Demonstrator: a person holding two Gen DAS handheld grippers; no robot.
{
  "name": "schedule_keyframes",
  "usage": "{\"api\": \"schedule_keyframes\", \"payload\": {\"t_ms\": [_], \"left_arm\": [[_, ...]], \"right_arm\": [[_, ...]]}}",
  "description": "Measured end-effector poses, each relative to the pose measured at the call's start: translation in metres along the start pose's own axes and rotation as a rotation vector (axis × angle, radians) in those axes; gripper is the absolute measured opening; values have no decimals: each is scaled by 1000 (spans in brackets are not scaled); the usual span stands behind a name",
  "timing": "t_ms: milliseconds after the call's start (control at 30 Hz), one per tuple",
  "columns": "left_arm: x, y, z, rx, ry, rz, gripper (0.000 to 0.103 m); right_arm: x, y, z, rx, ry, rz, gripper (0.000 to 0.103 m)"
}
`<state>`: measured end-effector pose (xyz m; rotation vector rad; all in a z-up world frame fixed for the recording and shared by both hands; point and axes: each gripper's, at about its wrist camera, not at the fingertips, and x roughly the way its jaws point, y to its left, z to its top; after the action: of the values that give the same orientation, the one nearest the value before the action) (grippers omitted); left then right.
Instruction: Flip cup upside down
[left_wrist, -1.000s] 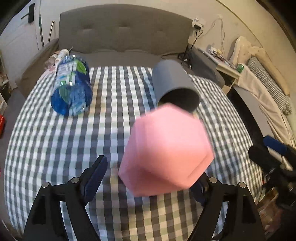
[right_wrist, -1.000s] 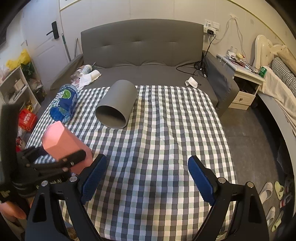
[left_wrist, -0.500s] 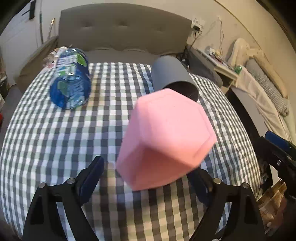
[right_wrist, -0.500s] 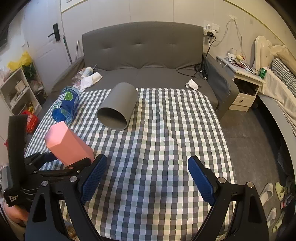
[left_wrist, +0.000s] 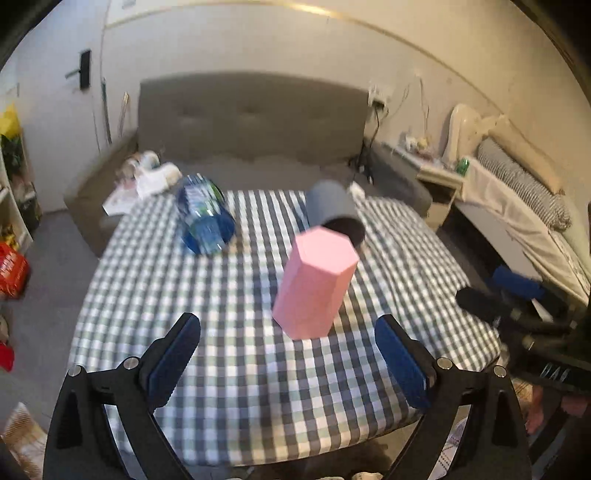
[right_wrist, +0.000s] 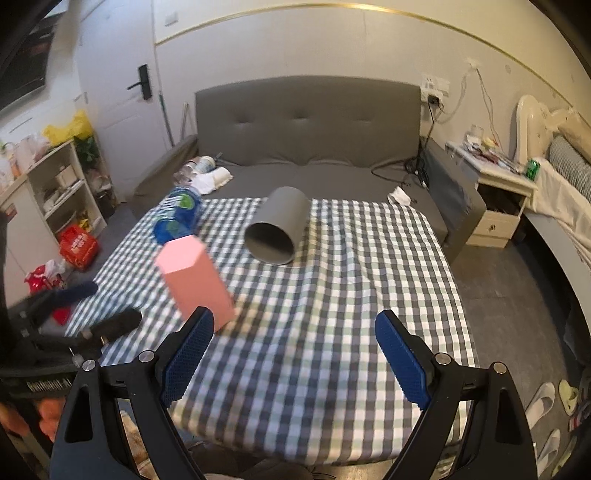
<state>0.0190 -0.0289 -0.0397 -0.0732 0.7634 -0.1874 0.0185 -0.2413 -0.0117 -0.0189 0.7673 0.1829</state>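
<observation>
The pink cup is a tall, hexagonal vessel with flat side facets and a matte, uniformly pink surface. It stands on the checked tablecloth with a closed flat hexagonal face uppermost and no opening visible. In the left wrist view it appears to lean slightly to the right; fisheye distortion and motion blur make the true degree of tilt uncertain. The cup sits toward the front-centre of the table, clear of both grippers.

The left gripper has its blue-padded fingers spread wide apart and holds nothing; the cup stands just ahead of the gap between them, touching neither pad. The right gripper is likewise spread wide and empty, its fingers above bare cloth, with the pink cup to the left of its left finger, partly hidden behind that fingertip.

Behind the cup, a grey cylindrical container lies on its side with its open mouth facing the cameras; in the left wrist view its rim is partly hidden by the cup's top. A blue plastic water bottle lies on its side near the far left part of the table, well apart from the cup. A grey sofa stands behind the table.
</observation>
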Motion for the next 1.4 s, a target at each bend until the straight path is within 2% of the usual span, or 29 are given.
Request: {"api": "schedule_keyframes", "payload": {"t_ms": [233,333,600,1400], "left_arm": [[-51,16,-7,4,-138,61,103],[-61,19,-13,6,-164,96,103],[-56,27,-22,5,-147,109,103],[-48,22,-24,9,-120,89,103]], "right_arm": [[-27,20,-15,-29,-48,10,90],[-34,25,-19,-20,-73,7,98],[-35,25,-19,-9,-95,-5,103],[-35,28,-19,-40,-113,-25,103]]}}
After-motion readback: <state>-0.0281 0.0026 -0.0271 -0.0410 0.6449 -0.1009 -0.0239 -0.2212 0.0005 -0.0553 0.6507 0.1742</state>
